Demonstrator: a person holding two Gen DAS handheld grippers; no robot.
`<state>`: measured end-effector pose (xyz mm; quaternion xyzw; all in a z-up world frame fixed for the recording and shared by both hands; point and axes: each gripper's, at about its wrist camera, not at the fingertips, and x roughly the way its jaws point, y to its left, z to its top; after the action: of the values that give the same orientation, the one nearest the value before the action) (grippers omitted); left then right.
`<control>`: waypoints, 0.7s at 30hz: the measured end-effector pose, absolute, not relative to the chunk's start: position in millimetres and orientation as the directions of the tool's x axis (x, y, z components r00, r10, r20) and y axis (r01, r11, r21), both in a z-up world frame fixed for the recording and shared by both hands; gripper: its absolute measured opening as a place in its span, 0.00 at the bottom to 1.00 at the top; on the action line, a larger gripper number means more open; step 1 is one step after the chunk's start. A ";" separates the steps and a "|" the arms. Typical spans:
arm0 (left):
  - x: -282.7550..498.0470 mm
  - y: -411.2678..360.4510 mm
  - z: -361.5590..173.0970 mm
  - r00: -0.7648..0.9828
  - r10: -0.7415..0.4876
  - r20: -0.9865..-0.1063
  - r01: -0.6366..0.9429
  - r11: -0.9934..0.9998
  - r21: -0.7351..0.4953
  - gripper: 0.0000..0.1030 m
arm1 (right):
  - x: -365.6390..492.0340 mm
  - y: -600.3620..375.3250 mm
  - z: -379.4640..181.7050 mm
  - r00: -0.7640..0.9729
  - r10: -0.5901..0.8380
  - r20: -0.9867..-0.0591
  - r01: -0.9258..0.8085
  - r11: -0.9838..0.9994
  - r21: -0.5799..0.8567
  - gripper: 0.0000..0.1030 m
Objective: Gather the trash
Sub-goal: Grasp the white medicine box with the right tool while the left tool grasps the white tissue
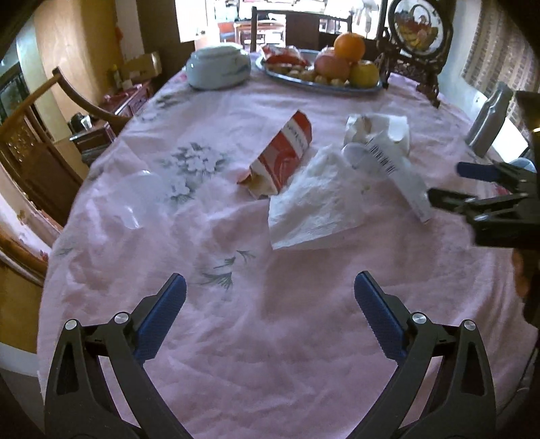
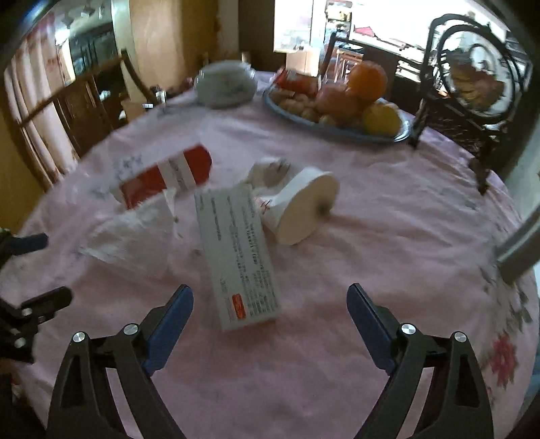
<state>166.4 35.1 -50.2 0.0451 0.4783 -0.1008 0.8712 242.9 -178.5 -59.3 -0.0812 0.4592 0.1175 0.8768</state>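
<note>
A round surface [image 1: 236, 337] covered by a pink flowered cloth is being viewed from both wrist cameras. The left tongs [image 1: 270, 297] are being held wide open above the near part of the cloth, with nothing between the blue pads. The right tongs [image 2: 270, 304] are likewise being held wide open and empty, just short of the near end of a flat white printed box [image 2: 239, 253].

The trash is being shown gathered in the middle of the surface. A red-and-white snack carton [image 1: 281, 155] is lying on its side with its torn open end toward the near left. A crumpled white paper napkin [image 1: 314, 202] is lying just to the right of the carton, touching it. The white box, barcode showing in the left view, is lying partly over the napkin's right edge. A white paper cup [image 2: 303, 206] is lying tipped on its side beyond the box, beside crumpled white tissue [image 2: 270, 172]. A clear plastic lid [image 1: 135, 196] is lying apart on the left.

At the far side, a pale lidded tureen [image 1: 219, 67], a tray of fruit [image 1: 320, 71] and a round ornamental screen [image 1: 418, 27] are being seen.
</note>
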 end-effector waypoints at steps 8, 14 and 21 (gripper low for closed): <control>175.9 32.3 -58.4 0.505 -0.119 -0.855 0.233 0.972 0.003 0.93 | 272.2 -164.8 -89.6 0.522 0.151 -0.839 -0.308 0.951 -0.021 0.86; 179.9 33.7 -60.7 0.497 -0.103 -0.862 0.214 0.977 0.007 0.93 | 278.7 -167.3 -89.0 0.505 0.203 -0.839 -0.302 0.952 0.048 0.48; 178.3 30.0 -62.8 0.497 -0.081 -0.864 0.204 0.979 0.026 0.93 | 242.4 -205.1 -69.6 0.561 0.248 -0.790 -0.216 0.965 0.150 0.47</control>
<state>178.3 30.0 -62.8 0.0622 0.4946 -0.0827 0.8630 242.4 -205.1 -69.6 0.0180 0.4497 0.1315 0.8833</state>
